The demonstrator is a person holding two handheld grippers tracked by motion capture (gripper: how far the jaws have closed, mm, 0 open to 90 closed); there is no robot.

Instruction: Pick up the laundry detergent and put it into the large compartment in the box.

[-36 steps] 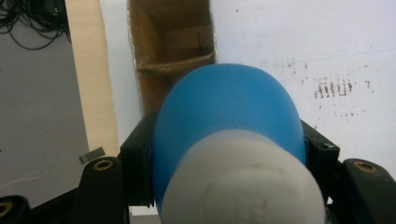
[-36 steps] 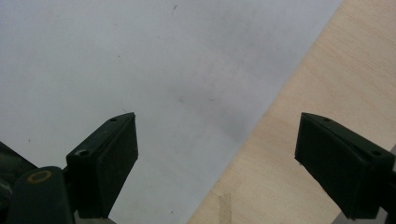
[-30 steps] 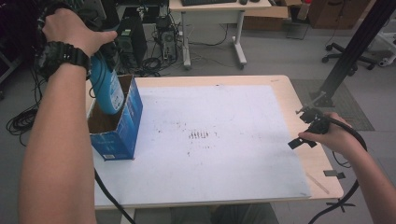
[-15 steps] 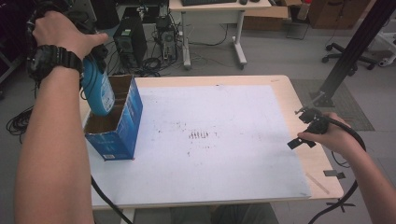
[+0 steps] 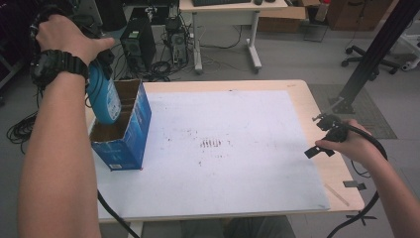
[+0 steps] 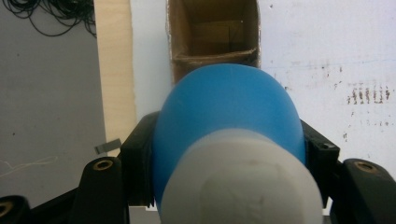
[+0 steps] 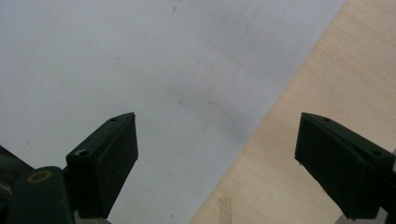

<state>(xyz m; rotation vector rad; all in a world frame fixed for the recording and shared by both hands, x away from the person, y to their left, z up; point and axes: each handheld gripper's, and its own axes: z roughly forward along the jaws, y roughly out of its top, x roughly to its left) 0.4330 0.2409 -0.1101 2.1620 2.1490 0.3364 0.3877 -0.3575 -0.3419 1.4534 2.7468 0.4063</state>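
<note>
The left tool (image 6: 224,154) pinched a blue plastic bottle with a white cap (image 6: 229,126), one black jaw on each side of its body. In the high view the bottle (image 5: 103,99) hung tilted over the open top of a blue cardboard box (image 5: 130,134), its lower end inside the opening. The box stood at the left edge of the white sheet (image 5: 233,188) covering the pale wooden table (image 5: 317,104). The right tool (image 7: 217,158) had its jaws spread wide with nothing between them, hovering above the sheet's right edge, where the right hand (image 5: 354,144) held it near the table's right side.
</note>
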